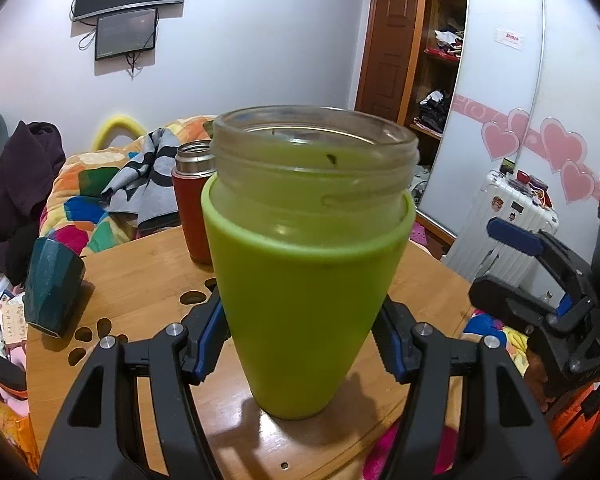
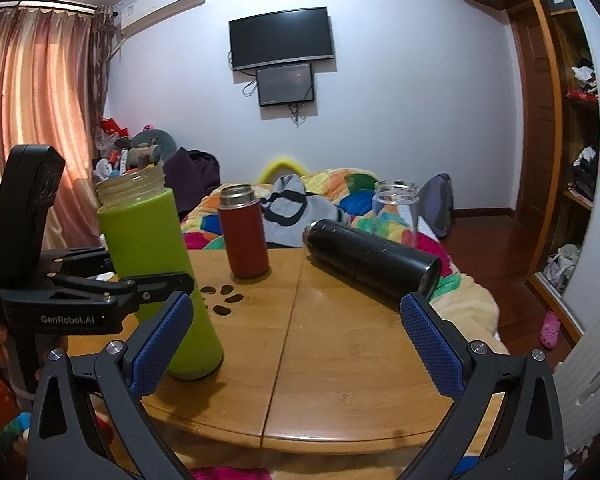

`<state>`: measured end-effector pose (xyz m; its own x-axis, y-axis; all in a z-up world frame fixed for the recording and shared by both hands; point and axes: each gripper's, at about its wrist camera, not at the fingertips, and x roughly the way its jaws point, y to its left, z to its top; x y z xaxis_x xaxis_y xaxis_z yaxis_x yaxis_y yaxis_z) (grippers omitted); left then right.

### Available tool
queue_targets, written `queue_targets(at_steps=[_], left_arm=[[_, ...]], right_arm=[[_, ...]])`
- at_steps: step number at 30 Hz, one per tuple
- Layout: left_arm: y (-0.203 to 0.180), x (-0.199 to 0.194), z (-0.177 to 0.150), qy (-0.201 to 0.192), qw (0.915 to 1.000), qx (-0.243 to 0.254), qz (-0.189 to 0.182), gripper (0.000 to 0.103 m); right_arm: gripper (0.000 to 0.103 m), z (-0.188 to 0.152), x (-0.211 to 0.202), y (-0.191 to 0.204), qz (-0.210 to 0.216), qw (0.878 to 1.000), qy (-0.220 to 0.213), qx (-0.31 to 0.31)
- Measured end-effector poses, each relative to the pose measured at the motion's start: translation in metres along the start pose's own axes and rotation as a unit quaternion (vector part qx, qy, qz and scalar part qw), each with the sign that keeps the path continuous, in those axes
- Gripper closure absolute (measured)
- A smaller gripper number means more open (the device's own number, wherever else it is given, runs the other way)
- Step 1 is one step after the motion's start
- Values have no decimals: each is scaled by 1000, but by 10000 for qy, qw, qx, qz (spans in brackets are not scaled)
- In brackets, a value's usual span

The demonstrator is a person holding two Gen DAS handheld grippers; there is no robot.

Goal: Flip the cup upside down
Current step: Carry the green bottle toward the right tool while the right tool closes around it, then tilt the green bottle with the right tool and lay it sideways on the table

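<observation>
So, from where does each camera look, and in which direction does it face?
Left wrist: sits on the left tongs, looks across the round wooden table at the upright green-sleeved glass cup between its blue pads; right tongs show at the right edge.
Right wrist: sits on the open right tongs, looks over the table towards the bed; left tongs at the cup.
Both share the cup and red flask.

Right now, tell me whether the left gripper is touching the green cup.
Touching: in the left wrist view, the left gripper's blue pads press both sides of the green cup.
</observation>
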<state>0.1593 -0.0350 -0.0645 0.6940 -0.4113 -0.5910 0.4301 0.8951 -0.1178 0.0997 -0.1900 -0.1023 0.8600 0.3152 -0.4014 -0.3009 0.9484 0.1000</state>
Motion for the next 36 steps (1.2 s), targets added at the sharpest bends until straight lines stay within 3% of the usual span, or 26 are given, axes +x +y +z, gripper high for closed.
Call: queue_targets(at_steps=[3, 8, 14, 18, 22, 25, 29, 36], left_arm=[[-1, -6, -6, -26, 10000, -61, -35, 39], [5, -41, -11, -496, 9983, -232, -173, 29], [34, -75, -24, -828, 9953, -499, 105, 27], [53, -76, -30, -884, 9930, -641, 452, 28], [69, -56, -34, -588, 9935, -817, 540, 53], [78, -38, -35, -455, 9930, -961, 516, 61], [83, -25, -31, -474, 9923, -1068, 406, 71], [76, -6, -20, -431, 9961, -763, 88, 87]], right_arm=[[0, -3, 7, 4, 163, 9999, 46, 5], [0, -11, 24, 15, 361, 9990, 230, -125], [0, -22, 52, 40, 927, 9938, 461, -406], [0, -27, 73, 57, 1107, 9900, 579, -662], [0, -30, 91, 69, 1126, 9877, 757, -782], [8, -32, 96, 74, 1211, 9856, 837, -837], [39, -35, 103, 80, 1319, 9816, 1039, -911], [41, -33, 98, 74, 1236, 9794, 1164, -1097]])
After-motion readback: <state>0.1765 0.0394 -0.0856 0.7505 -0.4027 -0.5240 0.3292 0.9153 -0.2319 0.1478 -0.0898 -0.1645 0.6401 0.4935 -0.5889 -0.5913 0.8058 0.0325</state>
